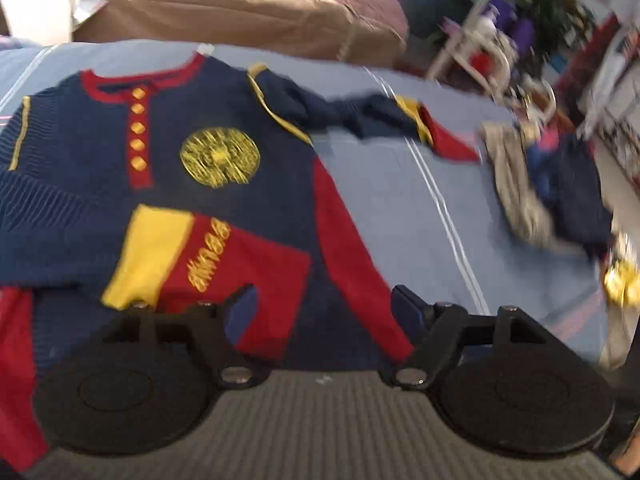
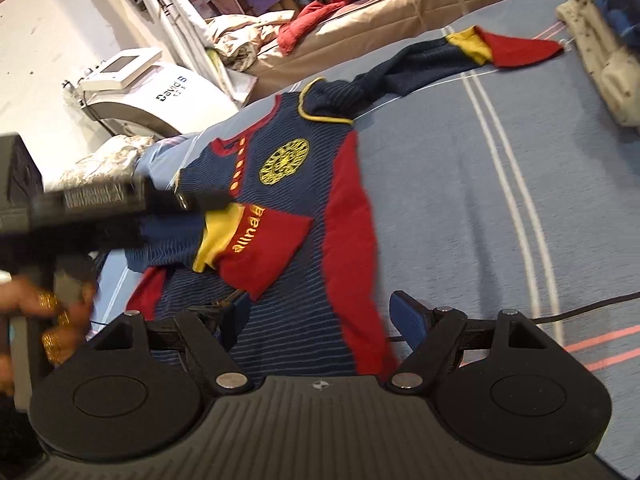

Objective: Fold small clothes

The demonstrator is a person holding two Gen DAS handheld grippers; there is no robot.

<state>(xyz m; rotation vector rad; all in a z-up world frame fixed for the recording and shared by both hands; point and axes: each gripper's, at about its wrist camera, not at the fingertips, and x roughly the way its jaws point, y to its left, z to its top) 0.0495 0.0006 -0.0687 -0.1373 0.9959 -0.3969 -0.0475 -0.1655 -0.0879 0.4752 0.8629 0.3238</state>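
The navy knit sweater with red and yellow panels [image 1: 224,128] lies flat on the blue striped bedspread [image 1: 400,200], 1 sleeve folded across its chest. The left gripper [image 1: 324,312] and right gripper [image 2: 320,320] both hover above its hem, jaws apart and holding nothing. A heap of other clothes [image 1: 552,184] sits near the outstretched sleeve.

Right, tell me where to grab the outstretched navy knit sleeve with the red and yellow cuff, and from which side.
Grip the outstretched navy knit sleeve at its red cuff end, probably with the right gripper, coming from the open blue bedsheet side. The cuff lies flat and free there, while the shoulder end is bunched.
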